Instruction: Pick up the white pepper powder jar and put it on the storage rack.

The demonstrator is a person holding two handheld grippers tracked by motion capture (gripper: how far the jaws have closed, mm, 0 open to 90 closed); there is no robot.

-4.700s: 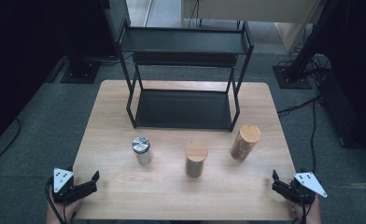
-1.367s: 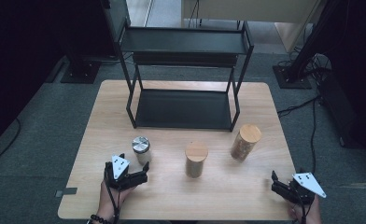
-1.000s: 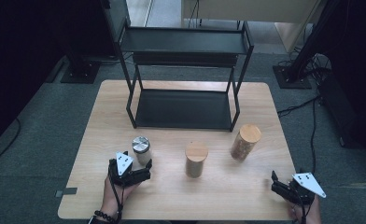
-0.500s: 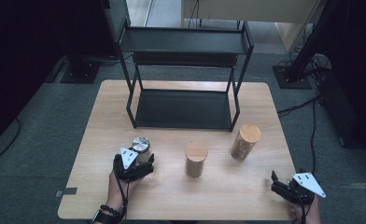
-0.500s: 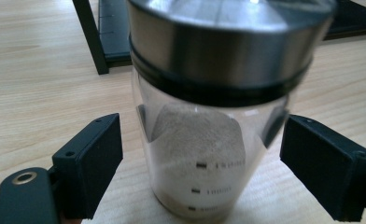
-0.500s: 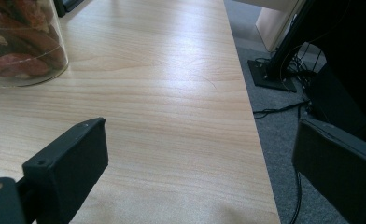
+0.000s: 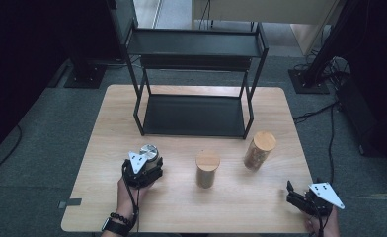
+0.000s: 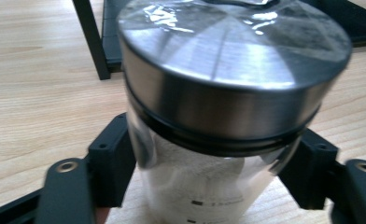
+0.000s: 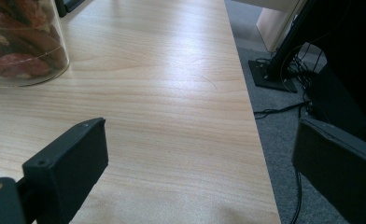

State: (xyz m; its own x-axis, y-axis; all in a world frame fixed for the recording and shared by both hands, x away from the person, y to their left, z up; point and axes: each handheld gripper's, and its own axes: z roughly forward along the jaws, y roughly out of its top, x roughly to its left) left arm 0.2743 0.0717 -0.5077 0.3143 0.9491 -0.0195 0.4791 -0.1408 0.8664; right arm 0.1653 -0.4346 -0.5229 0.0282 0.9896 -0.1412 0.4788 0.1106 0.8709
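Note:
A glass jar with a shiny metal lid (image 7: 148, 151) stands on the wooden table (image 7: 241, 207), left of centre. My left gripper (image 7: 151, 162) reaches it from the near side. Its jaws have just been closing and now press on the jar's glass body. In the left gripper view the jar (image 8: 228, 93) looms close with white contents, and a black pad (image 8: 110, 163) touches each flank below the lid, so my left gripper (image 8: 209, 175) is shut on it. My right gripper (image 7: 294, 193) rests at the table's near right corner, open with nothing in it (image 9: 200, 158).
A short jar with a wooden lid (image 7: 207, 169) stands mid-table, and a taller wooden-lidded jar (image 7: 258, 150) with reddish contents (image 9: 22, 46) stands to its right. A black two-tier shelf rack (image 7: 194, 84) occupies the back of the table. Cables lie on the floor at right.
My left gripper moved in from the table's near left corner to the metal-lidded jar and closed its jaws on it. The right gripper has stayed in place.

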